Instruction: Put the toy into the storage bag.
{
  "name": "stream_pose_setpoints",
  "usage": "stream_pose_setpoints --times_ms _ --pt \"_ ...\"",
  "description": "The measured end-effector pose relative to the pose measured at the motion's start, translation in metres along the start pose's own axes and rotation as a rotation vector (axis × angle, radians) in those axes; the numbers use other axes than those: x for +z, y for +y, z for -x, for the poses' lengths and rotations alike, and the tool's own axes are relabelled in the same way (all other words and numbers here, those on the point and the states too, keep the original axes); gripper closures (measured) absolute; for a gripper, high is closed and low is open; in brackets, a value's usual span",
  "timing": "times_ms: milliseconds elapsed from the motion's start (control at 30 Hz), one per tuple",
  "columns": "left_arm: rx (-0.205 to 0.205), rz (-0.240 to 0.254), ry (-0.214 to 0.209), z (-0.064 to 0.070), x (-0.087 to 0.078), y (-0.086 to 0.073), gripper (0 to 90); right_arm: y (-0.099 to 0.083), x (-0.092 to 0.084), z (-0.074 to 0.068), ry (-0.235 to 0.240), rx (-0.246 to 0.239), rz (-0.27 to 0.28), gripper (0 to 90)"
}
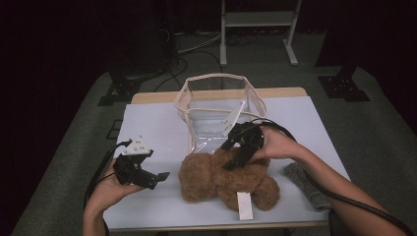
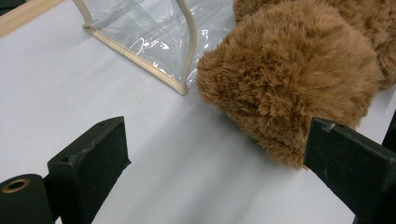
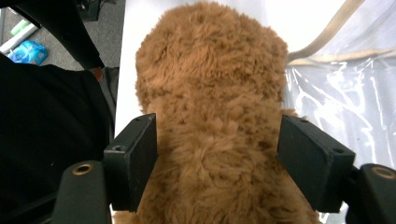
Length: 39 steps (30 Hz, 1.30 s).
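1. The step in hand looks like taking hold of the brown teddy bear (image 1: pixel 223 179), which lies at lower centre of the high view on the white table (image 1: pixel 147 128), just in front of the clear plastic bag (image 1: pixel 219 105).
2. The right gripper (image 1: pixel 235 152) is down over the bear's body; in the right gripper view its jaws stand wide on either side of the plush, not yet squeezing it.
3. The left gripper (image 1: pixel 160 176) waits at lower left, jaws wide with nothing between them, the bear's head just beside one jaw.
4. Next, I judge, the right jaws must close on the fur, then lift toward the bag's open top.
5. A grey cloth (image 1: pixel 305 184) lies at the table's right edge; beyond, a dark room, grey floor, cables and a white frame (image 1: pixel 258 19).
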<state>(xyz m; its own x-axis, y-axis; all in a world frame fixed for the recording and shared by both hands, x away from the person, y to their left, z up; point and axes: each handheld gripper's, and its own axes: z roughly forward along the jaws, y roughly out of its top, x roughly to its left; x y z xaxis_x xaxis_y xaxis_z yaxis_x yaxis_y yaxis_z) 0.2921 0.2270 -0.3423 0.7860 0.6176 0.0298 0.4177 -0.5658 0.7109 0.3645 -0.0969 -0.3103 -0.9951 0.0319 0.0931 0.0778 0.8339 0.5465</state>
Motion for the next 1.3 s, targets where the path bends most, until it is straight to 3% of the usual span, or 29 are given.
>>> stream_pose_setpoints --times_ms 767,1300 --pt "-0.003 -0.014 -0.004 -0.001 0.000 -0.002 5.4 -0.020 0.026 -0.007 -0.020 0.012 -0.047 15.3" --pt "-0.004 -0.018 -0.008 -0.002 0.001 -0.003 5.4 -0.034 0.040 -0.008 -0.009 0.030 -0.040 12.2"
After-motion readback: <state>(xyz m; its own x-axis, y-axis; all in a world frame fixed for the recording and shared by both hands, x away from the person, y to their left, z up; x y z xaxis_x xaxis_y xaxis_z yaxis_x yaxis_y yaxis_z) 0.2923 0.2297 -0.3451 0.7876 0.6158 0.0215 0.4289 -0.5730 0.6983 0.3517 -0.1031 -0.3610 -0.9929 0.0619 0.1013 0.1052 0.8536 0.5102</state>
